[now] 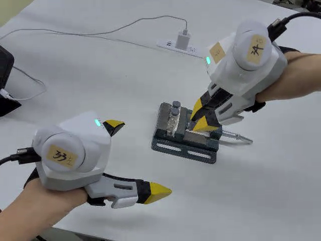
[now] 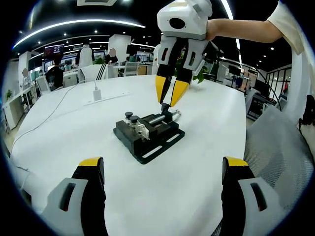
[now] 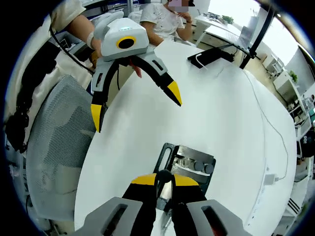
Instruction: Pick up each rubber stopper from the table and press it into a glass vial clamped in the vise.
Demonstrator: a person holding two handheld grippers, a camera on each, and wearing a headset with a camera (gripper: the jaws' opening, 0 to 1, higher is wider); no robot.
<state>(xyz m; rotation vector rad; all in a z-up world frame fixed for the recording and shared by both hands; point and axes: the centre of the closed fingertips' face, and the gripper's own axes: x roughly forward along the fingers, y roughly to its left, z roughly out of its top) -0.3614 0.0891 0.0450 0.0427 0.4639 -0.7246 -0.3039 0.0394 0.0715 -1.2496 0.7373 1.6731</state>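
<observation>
right gripper (image 1: pixel 201 117) jaws nearly together at vise (image 1: pixel 180 148); left gripper (image 1: pixel 141 157) jaws wide.

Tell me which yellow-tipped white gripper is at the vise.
The right gripper, jaws together at the dark metal vise; the left gripper is open, well away.

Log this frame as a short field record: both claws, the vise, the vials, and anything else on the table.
left claw: open wide, empty, apart from the vise
right claw: nearly closed at the vise's screw end; grip unclear
vise: standing on the white table
vials: two upright in the vise, dark stoppers on top
other: power strip with charger plugged in
</observation>
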